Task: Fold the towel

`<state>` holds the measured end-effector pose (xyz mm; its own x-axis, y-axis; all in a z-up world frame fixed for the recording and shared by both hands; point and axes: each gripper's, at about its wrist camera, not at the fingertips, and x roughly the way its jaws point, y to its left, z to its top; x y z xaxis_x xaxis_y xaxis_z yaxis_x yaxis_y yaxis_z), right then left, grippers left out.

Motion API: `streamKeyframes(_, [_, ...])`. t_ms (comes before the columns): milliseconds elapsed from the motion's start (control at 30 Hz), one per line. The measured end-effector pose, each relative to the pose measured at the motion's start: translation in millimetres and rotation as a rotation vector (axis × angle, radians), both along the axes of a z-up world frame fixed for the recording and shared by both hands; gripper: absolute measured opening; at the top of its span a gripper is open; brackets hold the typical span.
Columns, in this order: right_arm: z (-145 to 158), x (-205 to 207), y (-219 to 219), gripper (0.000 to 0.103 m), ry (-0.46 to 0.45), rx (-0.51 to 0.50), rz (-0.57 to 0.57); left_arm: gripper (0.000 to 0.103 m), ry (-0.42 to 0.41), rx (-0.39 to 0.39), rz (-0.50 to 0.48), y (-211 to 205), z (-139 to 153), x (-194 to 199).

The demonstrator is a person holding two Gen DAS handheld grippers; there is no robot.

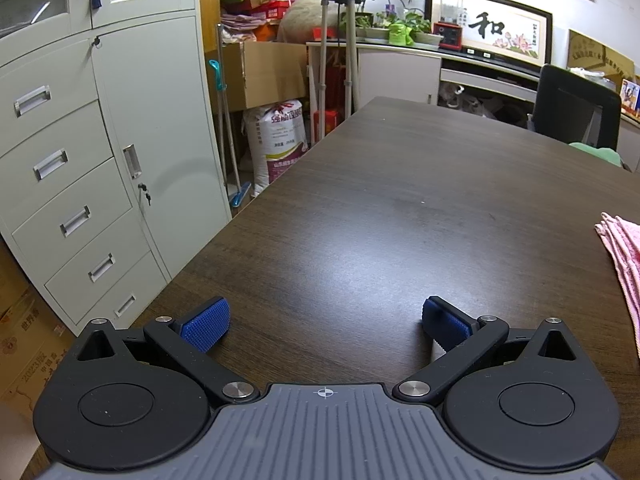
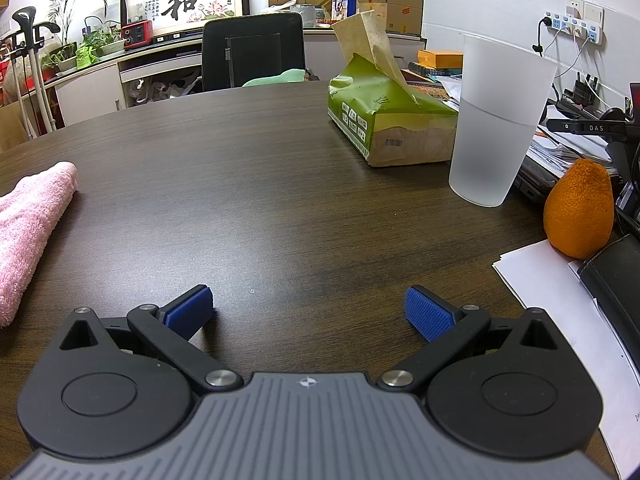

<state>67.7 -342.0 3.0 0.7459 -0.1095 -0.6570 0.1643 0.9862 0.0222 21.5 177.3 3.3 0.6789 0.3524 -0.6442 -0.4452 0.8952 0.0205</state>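
Towel (image 2: 28, 224) lies bunched on the counter (image 2: 280, 184) between both grippers, whose fingers gape wide and empty; best pinch opposite corners first.

Fluffy pink terry towel (image 2: 28, 216) on matt dark wood-grain table (image 2: 280, 184); frosted plastic cup (image 2: 496, 128).

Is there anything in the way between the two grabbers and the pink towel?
Nothing visible. Only bare table lies between the left gripper and the pink towel to its right, and between the right gripper and the towel to its left. The cup stands on the far side.
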Motion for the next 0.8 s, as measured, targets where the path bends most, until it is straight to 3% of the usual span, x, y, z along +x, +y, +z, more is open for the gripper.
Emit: streamKeyframes(800, [-0.1,0.1,0.0,0.103,0.0,0.0,0.0,0.103,-0.001,-0.002,0.001,-0.9,1.4,0.7])
